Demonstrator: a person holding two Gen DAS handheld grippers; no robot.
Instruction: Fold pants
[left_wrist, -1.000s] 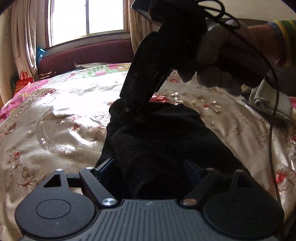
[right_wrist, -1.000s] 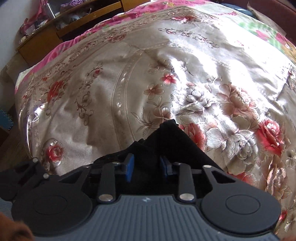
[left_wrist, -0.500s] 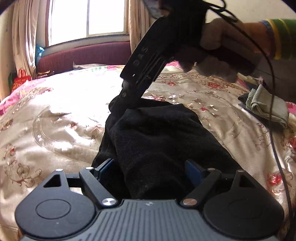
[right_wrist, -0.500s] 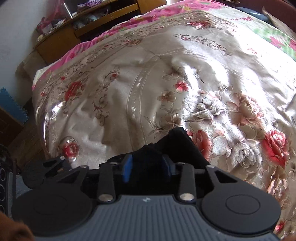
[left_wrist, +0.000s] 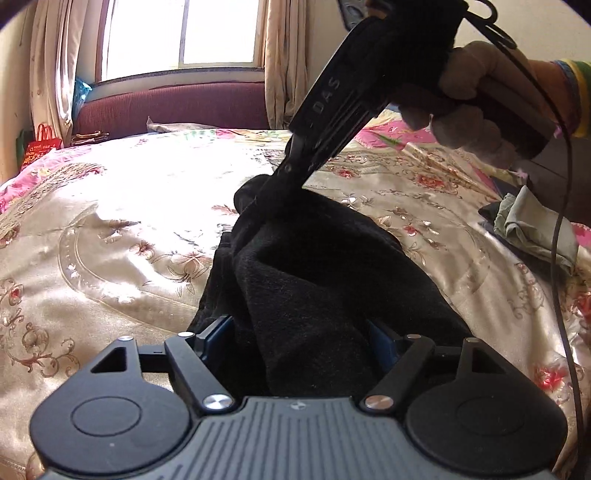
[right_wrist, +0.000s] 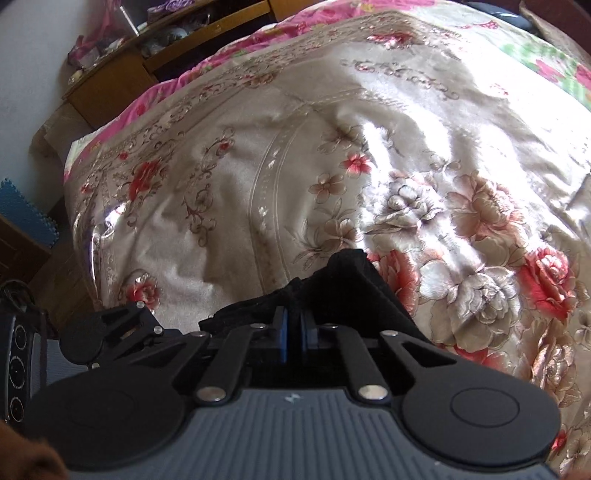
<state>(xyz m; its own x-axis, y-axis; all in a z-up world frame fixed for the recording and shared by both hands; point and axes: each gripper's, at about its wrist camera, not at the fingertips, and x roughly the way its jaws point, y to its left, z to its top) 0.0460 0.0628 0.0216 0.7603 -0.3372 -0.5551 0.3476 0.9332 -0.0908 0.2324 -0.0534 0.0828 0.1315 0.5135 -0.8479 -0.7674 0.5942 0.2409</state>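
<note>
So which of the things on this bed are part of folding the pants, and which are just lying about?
Part of the job:
- black pants
- right tongs, shut on the pants' far end
- left tongs, wide around the near end

Just lying about:
- folded grey-green cloth
- red bag under the window
- floral bedspread, the work surface

Pants (left_wrist: 317, 280): black, plain. Bedspread (right_wrist: 229, 192): shiny beige satin, red and cream flowers, pink border. Headboard (left_wrist: 173, 107), upper left of left wrist view: maroon. Gripper pads (right_wrist: 283, 334): blue.
</note>
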